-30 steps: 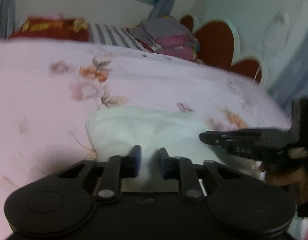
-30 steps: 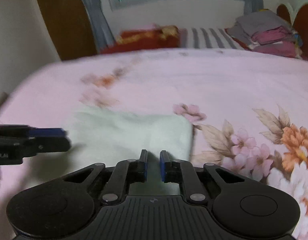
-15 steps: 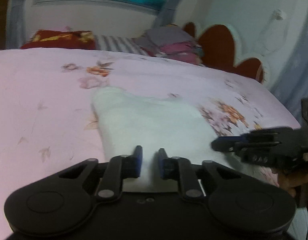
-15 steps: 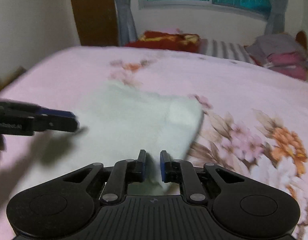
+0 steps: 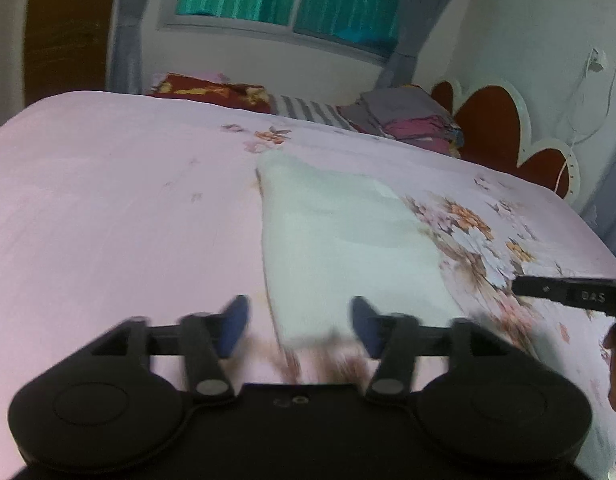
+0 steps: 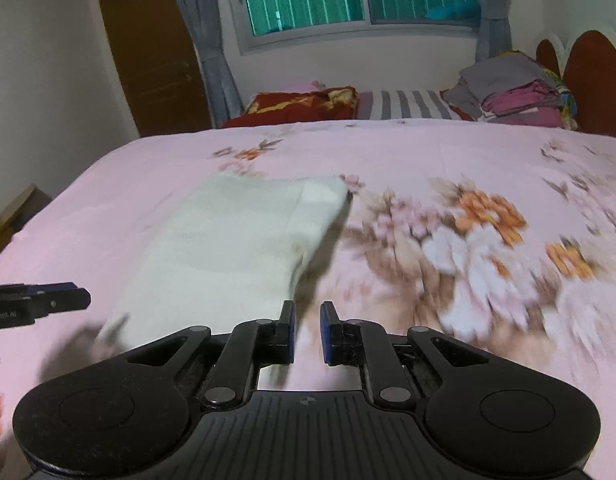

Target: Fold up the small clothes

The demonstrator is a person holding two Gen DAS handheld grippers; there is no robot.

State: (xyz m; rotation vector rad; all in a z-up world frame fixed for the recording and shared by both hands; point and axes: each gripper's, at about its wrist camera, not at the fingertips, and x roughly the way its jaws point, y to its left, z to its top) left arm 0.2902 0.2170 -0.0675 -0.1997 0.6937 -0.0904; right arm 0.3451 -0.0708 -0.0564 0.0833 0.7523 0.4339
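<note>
Now the pale green soft cloth [image 5: 347,248] lies flat in the middle of the pink flowered bed [image 5: 108,208]. Its near edge sits between the left gripper [image 5: 300,326], whose jaws are opening, so it should let go fully. Nearly pressed together, the right gripper [image 6: 306,330] seems to hold nothing, and should lift away gently.

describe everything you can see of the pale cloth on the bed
The cloth is a pale, cream-white piece that looks soft, laid flat as a long folded rectangle on the pink flowered bedsheet. A fold line crosses its far end. Its near edge lies just ahead of both grippers; whether the right gripper grips it is unclear, and the opening left gripper does not press it.
</note>
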